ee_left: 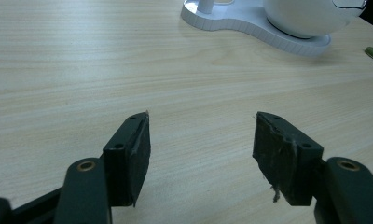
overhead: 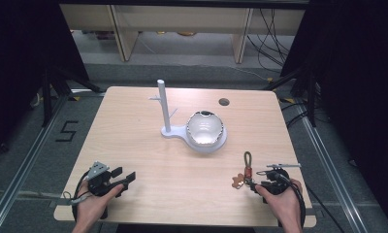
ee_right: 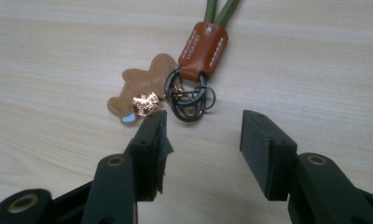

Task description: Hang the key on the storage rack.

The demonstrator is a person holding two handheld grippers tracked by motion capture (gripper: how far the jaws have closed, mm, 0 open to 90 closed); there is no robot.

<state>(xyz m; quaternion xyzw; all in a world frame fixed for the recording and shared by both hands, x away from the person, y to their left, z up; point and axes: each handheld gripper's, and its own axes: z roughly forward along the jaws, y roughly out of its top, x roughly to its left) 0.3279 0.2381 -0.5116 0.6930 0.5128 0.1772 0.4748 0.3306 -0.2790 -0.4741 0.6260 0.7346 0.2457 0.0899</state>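
Keychain is lying flat on the wooden table, toward the near right side, just ahead of the right gripper; in the right gripper view its parts are showing plainly: a green cord loop running into a brown leather tab, dark metal rings hanging from that tab, and a tan leather charm lying beside the rings; the right gripper is standing with its jaws wide apart, gripping nothing, the rings sitting just beyond the fingertips and apart from them; a hand is holding it at the table's near edge.

Left gripper is resting at the near left of the table, held by the other hand; in the left gripper view the left gripper is likewise showing jaws spread wide with bare tabletop between them.

White stand with an upright post is occupying the table's centre; a white bowl is sitting on the stand's round base, well apart from both grippers and from the keychain.
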